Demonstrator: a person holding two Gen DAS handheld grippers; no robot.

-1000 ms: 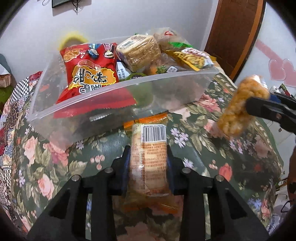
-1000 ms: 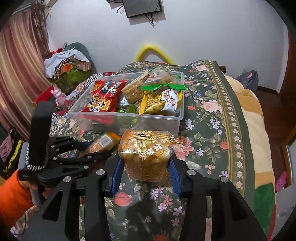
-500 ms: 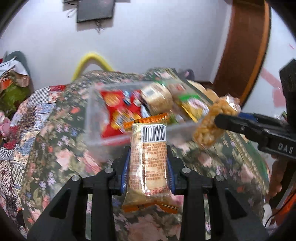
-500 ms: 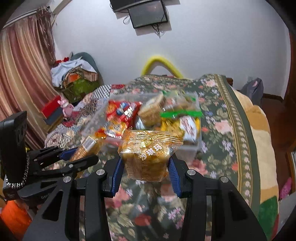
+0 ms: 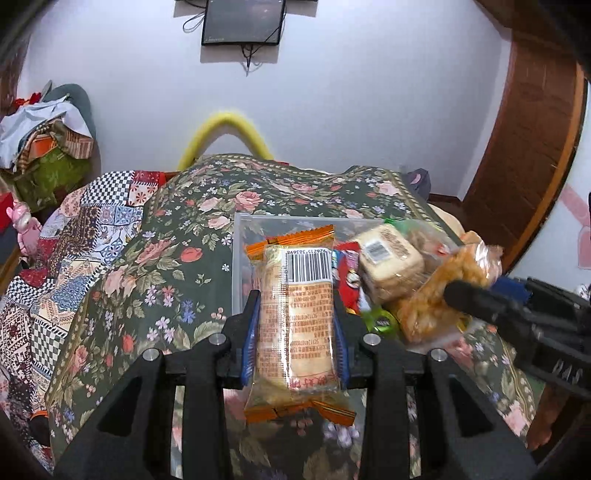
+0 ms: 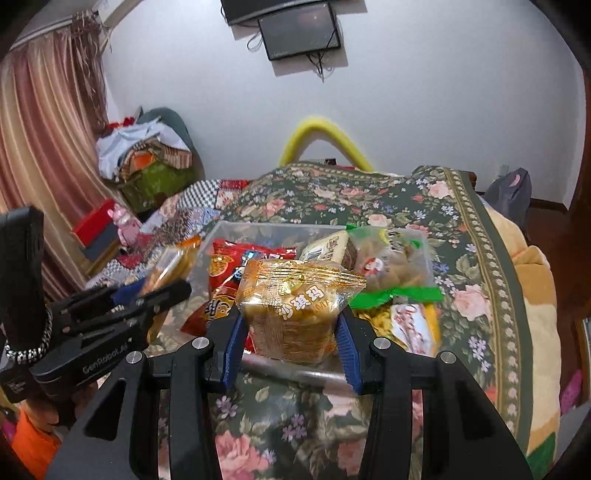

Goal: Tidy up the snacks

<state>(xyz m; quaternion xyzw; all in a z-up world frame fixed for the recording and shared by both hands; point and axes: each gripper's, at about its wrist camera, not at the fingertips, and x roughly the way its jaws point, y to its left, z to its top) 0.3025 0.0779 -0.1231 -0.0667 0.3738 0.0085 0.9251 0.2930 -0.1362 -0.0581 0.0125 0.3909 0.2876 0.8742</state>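
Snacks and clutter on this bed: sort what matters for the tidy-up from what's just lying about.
Part of the job:
- clear plastic bin
- biscuit pack in the left gripper
- orange cake pack in the right gripper
- red chip bag in the bin

Just lying about:
- floral bedspread
- clothes pile
- wall screen
- pink toy

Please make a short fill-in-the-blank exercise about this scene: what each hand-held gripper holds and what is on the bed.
1. The left hand-held gripper is shut on a long snack pack whose crimped ends are ____ in colour.
2. The right hand-held gripper holds a blocky ____ cake in clear wrap.
3. The other snacks lie in a ____ plastic bin.
4. The bin stands on a ____-patterned bedspread.

Missing words: orange; golden; clear; floral
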